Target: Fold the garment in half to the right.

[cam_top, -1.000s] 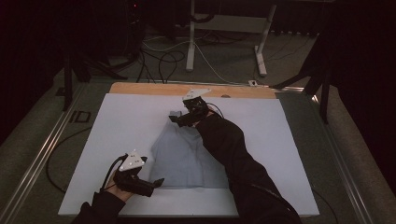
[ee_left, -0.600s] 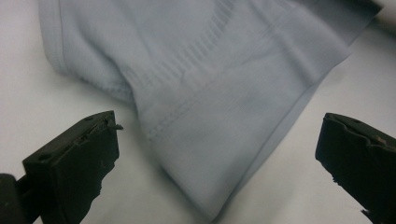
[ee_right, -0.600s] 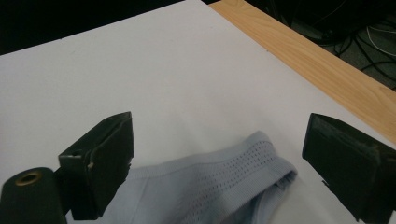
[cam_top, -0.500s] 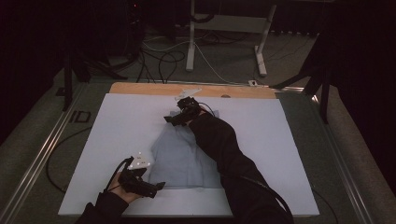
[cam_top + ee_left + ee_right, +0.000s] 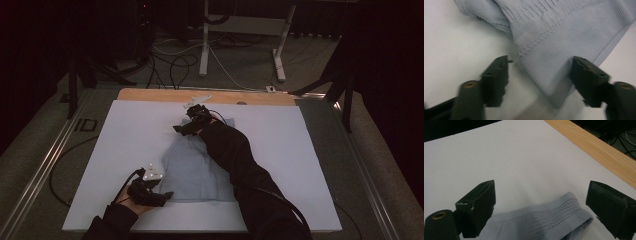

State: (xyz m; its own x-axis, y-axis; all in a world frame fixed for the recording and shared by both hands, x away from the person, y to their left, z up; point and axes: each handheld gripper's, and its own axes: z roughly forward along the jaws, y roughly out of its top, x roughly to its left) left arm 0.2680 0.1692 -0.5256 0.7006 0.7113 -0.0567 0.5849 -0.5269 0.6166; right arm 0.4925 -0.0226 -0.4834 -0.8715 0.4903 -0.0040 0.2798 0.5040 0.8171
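Note:
A light blue ribbed garment (image 5: 195, 165) lies flat in the middle of the white board (image 5: 125, 135). My left gripper (image 5: 166, 195) sits at its near left corner. In the left gripper view the garment's corner (image 5: 554, 62) lies between the jaws of the left gripper (image 5: 540, 77). These jaws have just been closing, with a gap still beside the cloth. My right gripper (image 5: 182, 128) is at the garment's far end. In the right gripper view its jaws (image 5: 541, 205) stand wide apart above a perforated band of the garment (image 5: 554, 220).
A wooden table edge (image 5: 200, 95) runs along the far side of the board, also seen at the upper right of the right gripper view (image 5: 599, 150). Metal rails flank the table (image 5: 45, 165). Cables and a table frame (image 5: 205, 40) lie on the floor beyond.
My right gripper has come down and slightly left to the garment's far end. The left gripper has stayed at the near corner, and its jaws look narrower.

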